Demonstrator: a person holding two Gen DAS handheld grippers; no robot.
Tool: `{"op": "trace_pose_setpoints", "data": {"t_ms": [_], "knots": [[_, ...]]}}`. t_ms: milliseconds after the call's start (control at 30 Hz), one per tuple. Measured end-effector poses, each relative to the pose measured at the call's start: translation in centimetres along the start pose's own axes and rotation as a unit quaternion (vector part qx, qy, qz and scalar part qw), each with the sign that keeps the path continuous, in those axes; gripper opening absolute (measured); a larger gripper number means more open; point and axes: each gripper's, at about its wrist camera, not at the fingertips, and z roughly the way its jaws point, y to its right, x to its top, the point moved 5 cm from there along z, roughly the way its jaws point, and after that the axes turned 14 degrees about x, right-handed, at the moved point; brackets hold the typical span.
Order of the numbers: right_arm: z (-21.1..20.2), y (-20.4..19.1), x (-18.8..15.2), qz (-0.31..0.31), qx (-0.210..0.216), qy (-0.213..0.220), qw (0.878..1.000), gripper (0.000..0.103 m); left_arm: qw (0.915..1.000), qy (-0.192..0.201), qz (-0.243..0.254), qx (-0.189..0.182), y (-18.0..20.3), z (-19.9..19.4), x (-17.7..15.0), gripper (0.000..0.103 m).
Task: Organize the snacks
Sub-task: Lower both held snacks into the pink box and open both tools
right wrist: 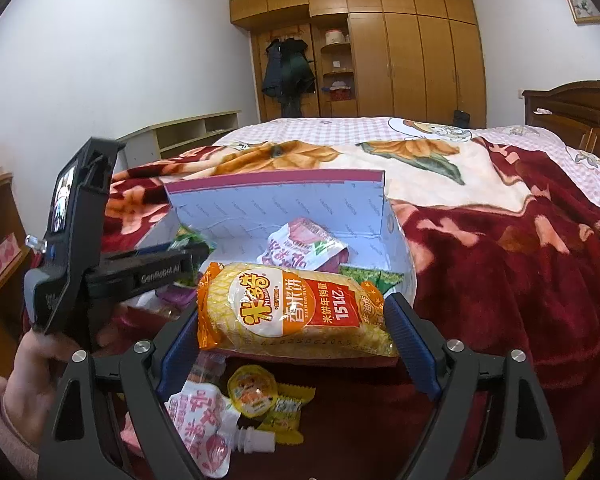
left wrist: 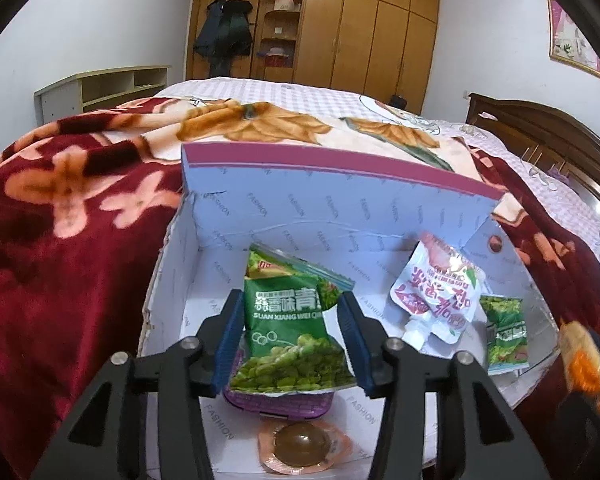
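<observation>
Left gripper (left wrist: 290, 340), bottom centre of the left wrist view, is partly open. The green pea packet (left wrist: 288, 320) stands between the blue pads; there are visible gaps on both sides, so it is not clamped. The packet is inside the white cardboard box (left wrist: 300, 208), over a purple item (left wrist: 278, 400) on the box floor. A jelly cup (left wrist: 300, 446) lies below that at the bottom edge. A white-and-pink pouch (left wrist: 436, 296) leans at centre right against the back wall. A small green packet (left wrist: 504, 332) sits further right, near the box's right wall.

Right gripper (right wrist: 296, 328), lower centre of the right wrist view, is spread wide and clamped on the orange-yellow rice cracker bag (right wrist: 292, 312). The pads press both ends, and the bag is held crosswise just in front of the box (right wrist: 276, 204). The bag blocks much of the view into the box. The left gripper body and a hand (right wrist: 32, 364) fill the left side, reaching into the box.

Loose on the red floral blanket (right wrist: 520, 272) under the bag are another pink pouch (right wrist: 200, 424), an orange jelly cup (right wrist: 252, 394) and a small yellow packet (right wrist: 288, 408).
</observation>
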Motion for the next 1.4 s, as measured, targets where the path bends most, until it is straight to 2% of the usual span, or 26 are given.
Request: {"op": "trace_pose_setpoints", "data": {"t_ms": [33,100,567,867,1033,1167,1400], "knots": [[0.1,0.1,0.2,-0.001,-0.001,0.001,1.0,0.088,1.0,0.002,0.003,0.001,0.1,-0.1,-0.1,0.052],[0.5,0.3,0.8,-0.005,-0.003,0.001,1.0,0.088,1.0,0.002,0.005,0.002,0.2,0.0,-0.2,0.063],[5.9,2.9,4.4,0.009,-0.007,-0.026,1.0,0.088,1.0,0.004,0.006,0.006,0.1,0.2,-0.5,0.064],[8.2,4.0,4.6,0.014,-0.016,-0.05,0.999,0.088,1.0,0.005,0.005,0.005,0.0,0.2,-0.5,0.064],[8.9,4.0,4.4,0.021,-0.01,-0.058,0.998,0.09,1.0,0.005,0.005,0.004,0.0,0.2,-0.5,0.064],[8.9,4.0,4.4,0.021,-0.004,-0.055,0.998,0.099,1.0,0.005,0.005,0.003,0.0,0.2,-0.5,0.064],[8.0,3.8,4.4,0.027,-0.001,-0.043,0.999,0.099,1.0,0.002,-0.007,-0.006,-0.5,-0.1,-0.5,0.065]]}}
